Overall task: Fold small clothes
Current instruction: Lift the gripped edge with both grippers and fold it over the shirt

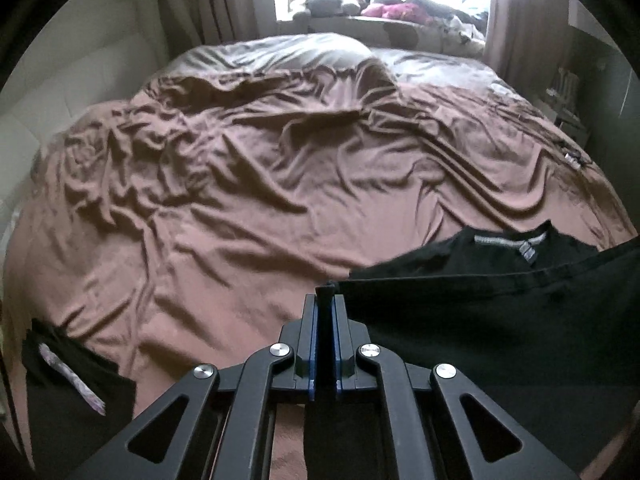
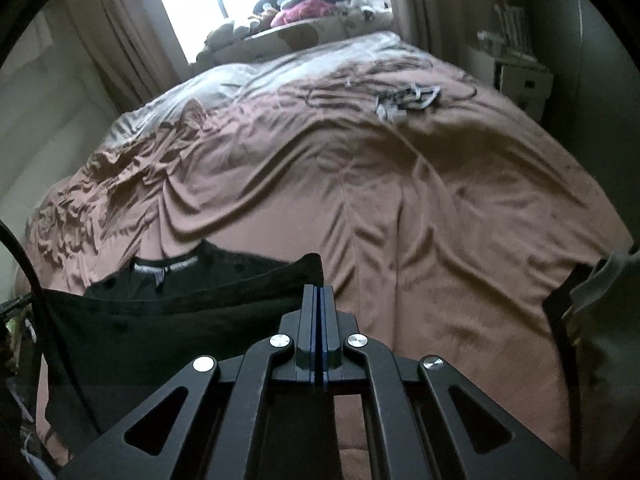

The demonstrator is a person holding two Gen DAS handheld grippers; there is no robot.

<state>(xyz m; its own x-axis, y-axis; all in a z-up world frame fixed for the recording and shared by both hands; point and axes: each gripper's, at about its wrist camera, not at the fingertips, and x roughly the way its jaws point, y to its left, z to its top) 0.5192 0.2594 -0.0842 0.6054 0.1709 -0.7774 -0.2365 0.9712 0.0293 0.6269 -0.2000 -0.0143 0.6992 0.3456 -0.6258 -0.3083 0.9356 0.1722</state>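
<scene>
Left tool (image 1: 325, 300) pinches one hem corner of the black T-shirt (image 1: 500, 304); right tool (image 2: 317, 300) is clamped on the other. Hem is raised, collar end lies on the brown bed sheet (image 1: 240, 184).

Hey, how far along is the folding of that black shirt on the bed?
Done: both grippers have hold of the black shirt. The left gripper is shut on one corner of its near edge, the right gripper on the other.
In hand: that edge hangs lifted between them, the collar end with its label lying on the brown sheet.
Left: no finished fold shows yet, so nearly all the folding remains.
</scene>
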